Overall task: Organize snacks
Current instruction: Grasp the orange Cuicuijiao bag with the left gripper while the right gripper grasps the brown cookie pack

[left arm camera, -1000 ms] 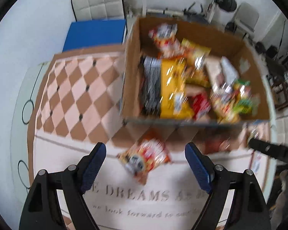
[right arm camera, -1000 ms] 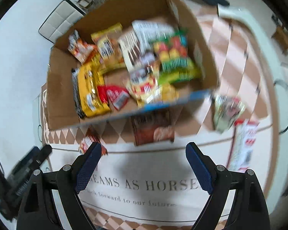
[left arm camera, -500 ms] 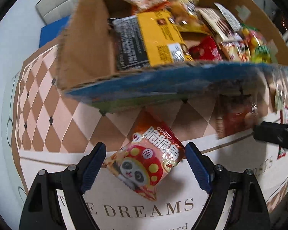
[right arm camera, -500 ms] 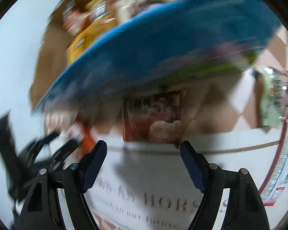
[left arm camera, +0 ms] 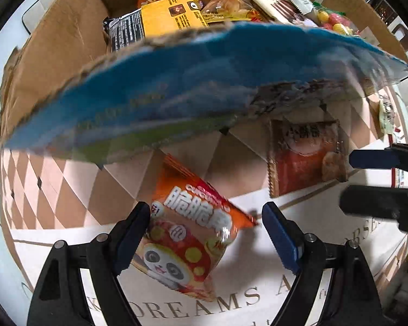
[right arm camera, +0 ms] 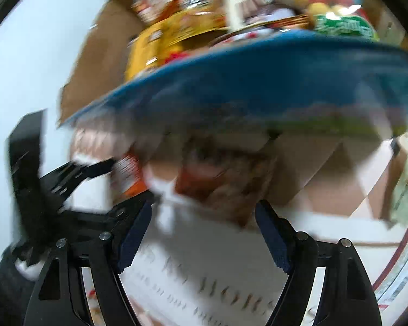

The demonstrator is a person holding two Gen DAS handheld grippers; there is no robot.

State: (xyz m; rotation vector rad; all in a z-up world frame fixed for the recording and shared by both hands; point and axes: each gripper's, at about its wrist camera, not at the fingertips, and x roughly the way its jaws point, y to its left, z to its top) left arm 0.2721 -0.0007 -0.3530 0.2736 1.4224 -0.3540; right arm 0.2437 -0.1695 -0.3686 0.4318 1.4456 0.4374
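Observation:
An orange panda snack bag [left arm camera: 189, 233] lies on the table between the fingers of my open left gripper [left arm camera: 204, 233], its left side against the left finger. A dark red snack packet [left arm camera: 307, 154] lies to its right, below the cardboard box [left arm camera: 54, 62] full of snacks. My right gripper [right arm camera: 204, 233] is open, and the same red packet [right arm camera: 220, 179] lies just ahead of its fingers, blurred. The right gripper also shows at the right edge of the left wrist view [left arm camera: 378, 179]. The left gripper shows at the left of the right wrist view [right arm camera: 68, 184].
The box's blue front wall [left arm camera: 204, 81] overhangs close above both packets. A pale green packet [right arm camera: 405, 184] and a white and red packet [right arm camera: 402, 279] lie at the right. The tablecloth [left arm camera: 244, 298] has printed lettering and a diamond pattern.
Both grippers have moved down and forward toward the table. The panda bag now sits between the left fingers, and the red packet is close to the right fingers.

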